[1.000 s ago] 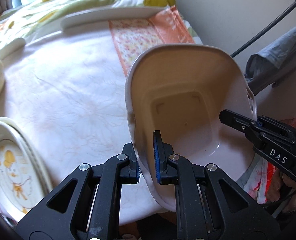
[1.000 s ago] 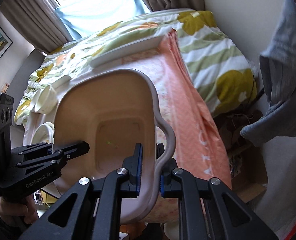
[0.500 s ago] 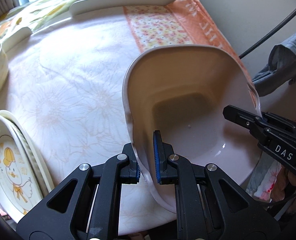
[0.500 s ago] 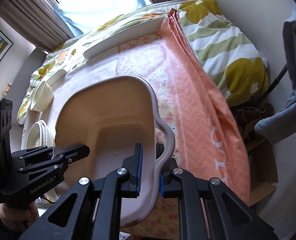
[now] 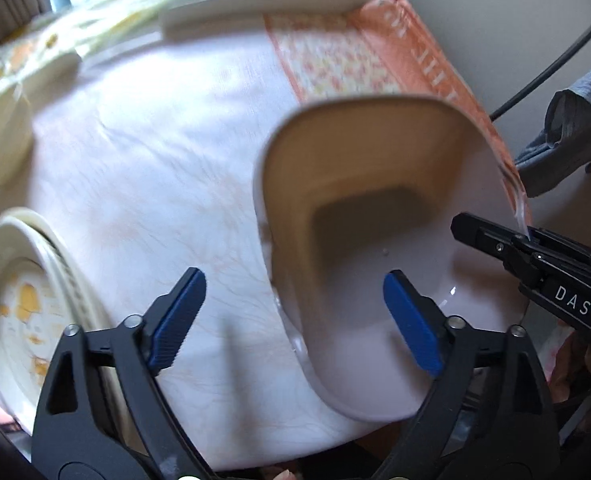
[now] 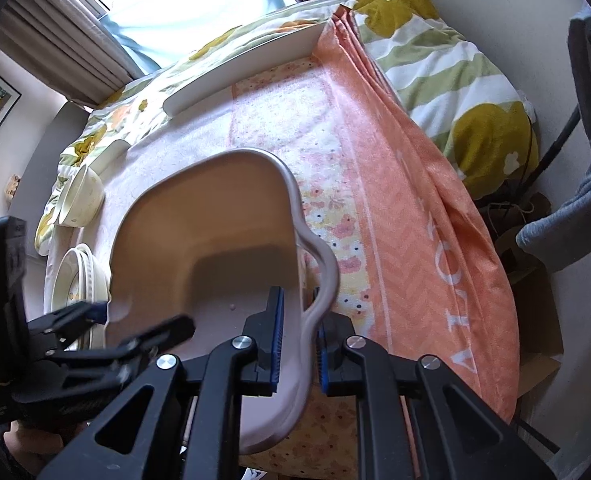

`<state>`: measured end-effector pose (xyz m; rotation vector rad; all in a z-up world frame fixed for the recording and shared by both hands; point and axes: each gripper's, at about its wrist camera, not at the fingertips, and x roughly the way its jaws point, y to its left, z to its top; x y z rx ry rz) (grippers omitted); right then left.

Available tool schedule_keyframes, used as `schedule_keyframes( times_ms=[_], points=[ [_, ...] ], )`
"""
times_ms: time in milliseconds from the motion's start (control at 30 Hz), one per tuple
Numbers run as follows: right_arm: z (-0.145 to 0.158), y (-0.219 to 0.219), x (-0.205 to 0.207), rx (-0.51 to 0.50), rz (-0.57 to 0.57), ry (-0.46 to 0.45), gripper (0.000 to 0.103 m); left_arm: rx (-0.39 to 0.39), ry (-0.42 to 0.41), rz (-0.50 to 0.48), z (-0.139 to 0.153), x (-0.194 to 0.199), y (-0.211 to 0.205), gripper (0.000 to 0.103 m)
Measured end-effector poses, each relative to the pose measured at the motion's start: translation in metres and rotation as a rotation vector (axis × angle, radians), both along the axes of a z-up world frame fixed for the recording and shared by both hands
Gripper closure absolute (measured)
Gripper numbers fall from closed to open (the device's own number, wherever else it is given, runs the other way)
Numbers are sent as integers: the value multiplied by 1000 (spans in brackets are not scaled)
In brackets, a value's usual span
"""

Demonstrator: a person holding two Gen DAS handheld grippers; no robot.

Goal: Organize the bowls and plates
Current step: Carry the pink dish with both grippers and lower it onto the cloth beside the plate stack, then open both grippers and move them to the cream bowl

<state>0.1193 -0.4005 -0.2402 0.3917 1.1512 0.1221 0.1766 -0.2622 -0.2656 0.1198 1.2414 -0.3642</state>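
Note:
A large white plastic basin (image 5: 375,208) with a side handle hangs tilted over the table's near right edge. My right gripper (image 6: 298,332) is shut on the basin (image 6: 199,248) at its rim beside the handle; it also shows in the left wrist view (image 5: 523,240). My left gripper (image 5: 295,312) is open, its jaws wide apart on either side of the basin's left wall without touching it. A stack of cartoon-print plates (image 5: 19,304) lies at the near left (image 6: 77,276). A cream bowl (image 6: 81,200) sits beyond the plates.
A pale floral cloth (image 5: 155,152) covers the table, with an orange towel (image 6: 407,208) on its right side. A long white tray (image 6: 247,68) lies along the far edge. A wall and hanging grey cloth (image 5: 567,128) are at the right.
My left gripper has let go of the basin's rim and opened wide. The right gripper keeps its hold, and the basin has come lower over the table.

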Motion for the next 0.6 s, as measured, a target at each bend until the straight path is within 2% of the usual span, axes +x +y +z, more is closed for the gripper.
schedule_keyframes(
  times_ms=[33,67,100,133,367,433,600],
  points=[
    [2,-2,-2,-1,-9,-6,61,7,-6,-6,2,0,-1,9],
    [4,-4,-4,2,-21,-14,48,8,-10,-11,6,0,0,9],
    [7,-5,-6,6,-32,-26,25,5,-11,-13,8,-1,1,9],
    [12,-8,-10,9,-49,-44,13,4,-15,-13,10,-2,2,8],
    [47,-9,-31,-40,-83,-158,7,1,-93,6,47,-15,26,7],
    [64,0,-36,-76,-61,-208,2,-9,-121,16,63,-20,36,6],
    [107,30,-35,-69,34,-331,1,7,-220,83,104,-34,75,6]
  ],
)
